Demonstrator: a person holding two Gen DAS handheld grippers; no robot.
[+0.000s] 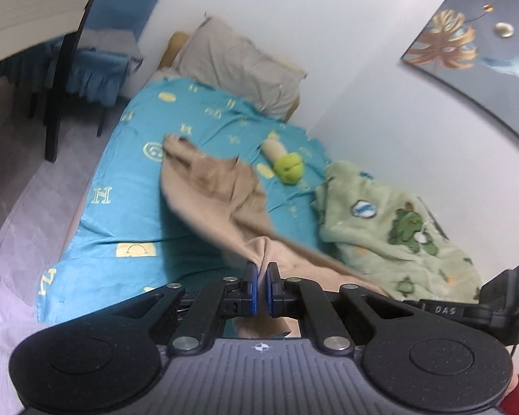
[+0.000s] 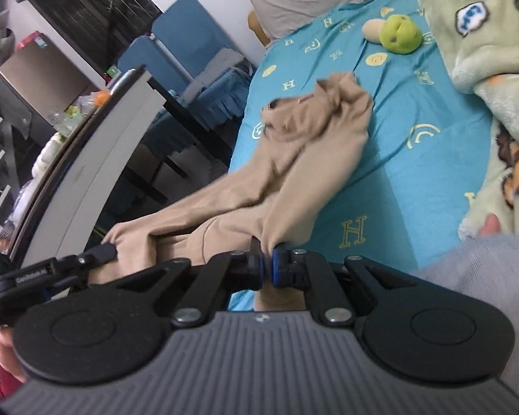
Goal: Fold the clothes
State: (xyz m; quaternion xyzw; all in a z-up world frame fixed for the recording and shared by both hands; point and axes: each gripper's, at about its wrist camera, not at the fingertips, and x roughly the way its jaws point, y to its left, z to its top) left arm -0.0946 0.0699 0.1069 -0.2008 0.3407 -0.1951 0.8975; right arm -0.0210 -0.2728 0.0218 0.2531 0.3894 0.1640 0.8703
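Note:
A tan garment (image 1: 211, 186) lies bunched and stretched across a teal bed sheet (image 1: 128, 186). My left gripper (image 1: 261, 268) is shut on one near end of the tan garment. My right gripper (image 2: 267, 254) is shut on another near end of the tan garment (image 2: 294, 159), which hangs lifted from the sheet (image 2: 415, 173) toward me. The right gripper also shows in the left wrist view (image 1: 501, 297) at the right edge, and the left gripper shows in the right wrist view (image 2: 100, 252) at the left, gripping the cloth.
A green plush toy (image 1: 289, 167) lies on the sheet past the garment. A pale green blanket (image 1: 398, 228) is heaped by the wall. A grey pillow (image 1: 238, 62) is at the bed's head. A table and blue chairs (image 2: 190, 79) stand beside the bed.

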